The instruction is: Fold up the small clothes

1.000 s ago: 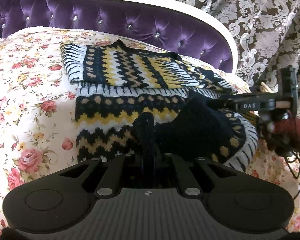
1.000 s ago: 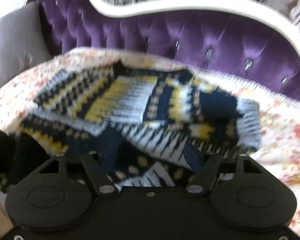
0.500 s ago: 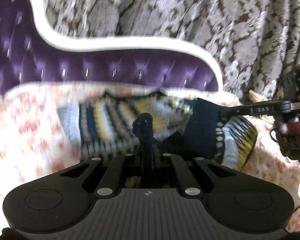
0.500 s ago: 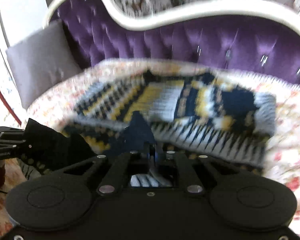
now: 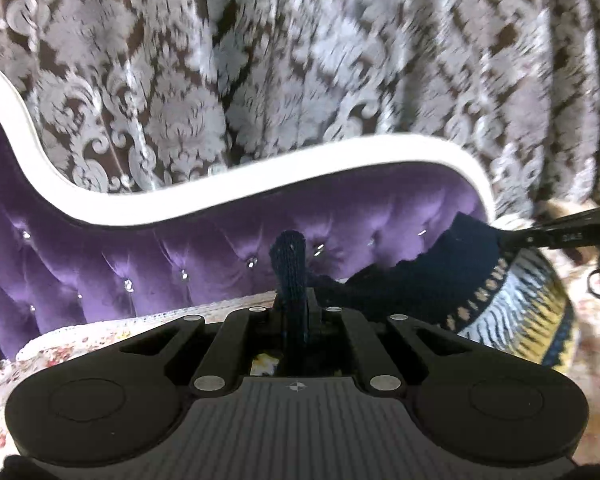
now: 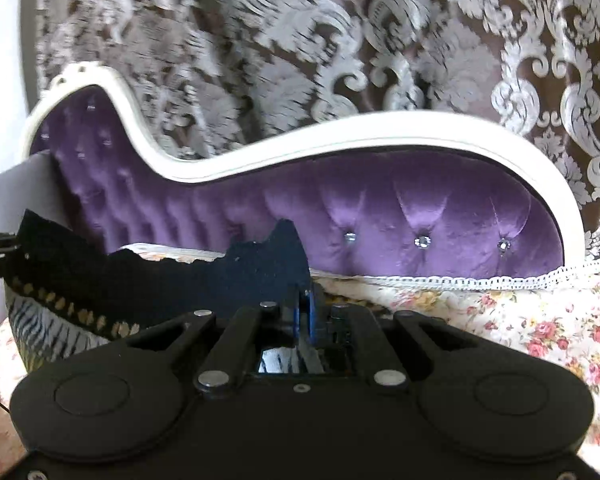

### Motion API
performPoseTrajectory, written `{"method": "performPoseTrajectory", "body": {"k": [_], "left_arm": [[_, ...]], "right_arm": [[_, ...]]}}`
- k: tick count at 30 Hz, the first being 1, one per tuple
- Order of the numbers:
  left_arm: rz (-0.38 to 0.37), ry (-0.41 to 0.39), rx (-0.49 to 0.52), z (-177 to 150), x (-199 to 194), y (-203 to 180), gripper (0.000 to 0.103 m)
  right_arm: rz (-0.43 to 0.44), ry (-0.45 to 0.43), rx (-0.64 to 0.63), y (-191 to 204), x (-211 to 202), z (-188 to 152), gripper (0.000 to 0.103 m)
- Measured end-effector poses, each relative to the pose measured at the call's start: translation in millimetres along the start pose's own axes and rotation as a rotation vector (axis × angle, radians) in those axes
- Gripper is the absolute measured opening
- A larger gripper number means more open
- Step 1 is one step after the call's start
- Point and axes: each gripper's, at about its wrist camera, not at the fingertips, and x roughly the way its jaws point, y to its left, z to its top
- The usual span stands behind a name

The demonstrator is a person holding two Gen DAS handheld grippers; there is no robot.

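Being lifted clear of the floral bedspread [image 6: 540, 320] is the patterned knit sweater [image 5: 512, 312], its dark hem now being held up against the purple tufted headboard [image 5: 180, 252]. The left gripper [image 5: 290, 276] is being kept with its fingers pressed together on a fold of the navy knit, which is standing up between them in front of the headboard. The right gripper [image 6: 304, 300] is likewise being kept closed on the hem, with dark fabric pinched between its fingers; in the left wrist view it is seen off to the right of the headboard, gripping the far corner.

Compared with a second ago, two things are being shown differently. The right fingers, then spread over the garment, are now clamped on it. The sweater, then lying flat on the bedspread below the headboard, is now being stretched between the two grippers and raised, so that the headboard and the damask curtain [image 5: 300, 60] above it are filling both views.

For the task, this is being read as the start of a fold: with both corners secured and the edge taut, the hem is probably being carried toward the headboard side of the garment.
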Motion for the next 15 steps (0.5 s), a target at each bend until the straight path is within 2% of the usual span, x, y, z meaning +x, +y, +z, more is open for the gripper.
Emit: {"method": "performPoseTrajectory", "body": {"k": [7, 8, 9, 13, 15], "left_arm": [[0.05, 0.169, -0.014, -31, 88, 15, 0.006], [0.087, 0.229, -0.042, -36, 96, 17, 0.006], [0.099, 0.251, -0.044, -43, 104, 18, 0.006], [0.156, 0.322, 0.004, -61, 121, 18, 0.007], [0.173, 0.336, 0.015, -70, 125, 17, 0.008]], "right_arm": [[-0.078, 0.093, 0.011, -23, 64, -11, 0.011], [-0.085, 0.111, 0.008, -25, 72, -15, 0.011], [-0.093, 0.128, 0.004, -27, 80, -19, 0.011], [-0.129, 0.181, -0.027, -31, 103, -35, 0.011], [-0.144, 0.18, -0.028, -33, 106, -42, 0.01]]}}
